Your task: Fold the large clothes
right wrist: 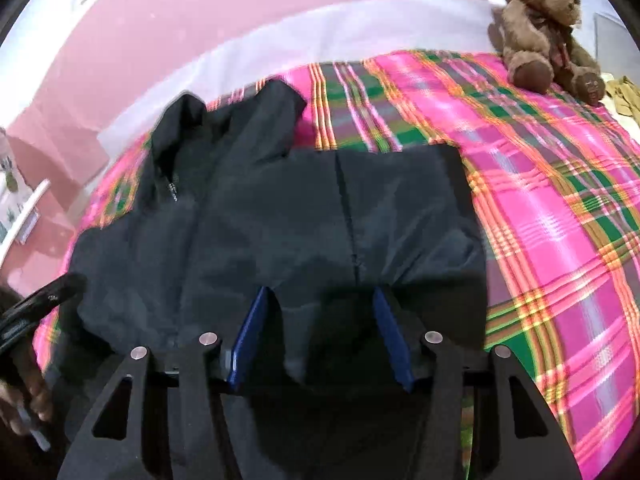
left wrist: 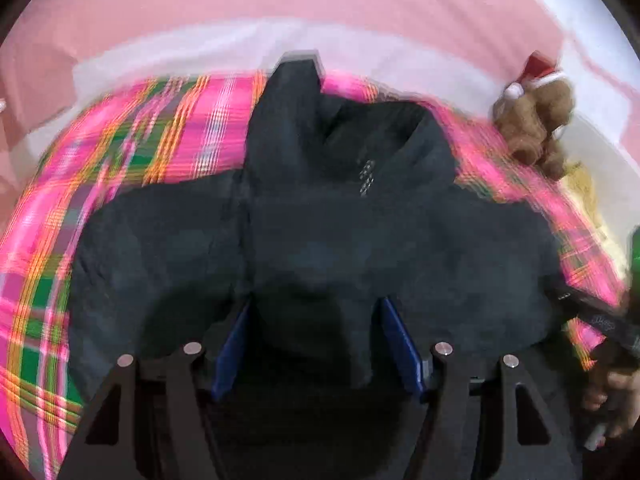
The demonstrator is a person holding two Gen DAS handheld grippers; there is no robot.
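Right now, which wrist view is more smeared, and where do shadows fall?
Left wrist: heavier motion smear, plaid bedspread streaked, teddy bear soft. Right wrist: sharper, teddy bear fairly crisp. Both: gripper shadows darken the black jacket; fisheye bends the edges.

Between the blue, smooth plastic fingers: dark jacket, matt woven cloth, lightly creased. Beyond the fingertips: plaid bedcover, soft woven cloth; teddy bear, brown plush. Gripper pivot pins: bright metal.
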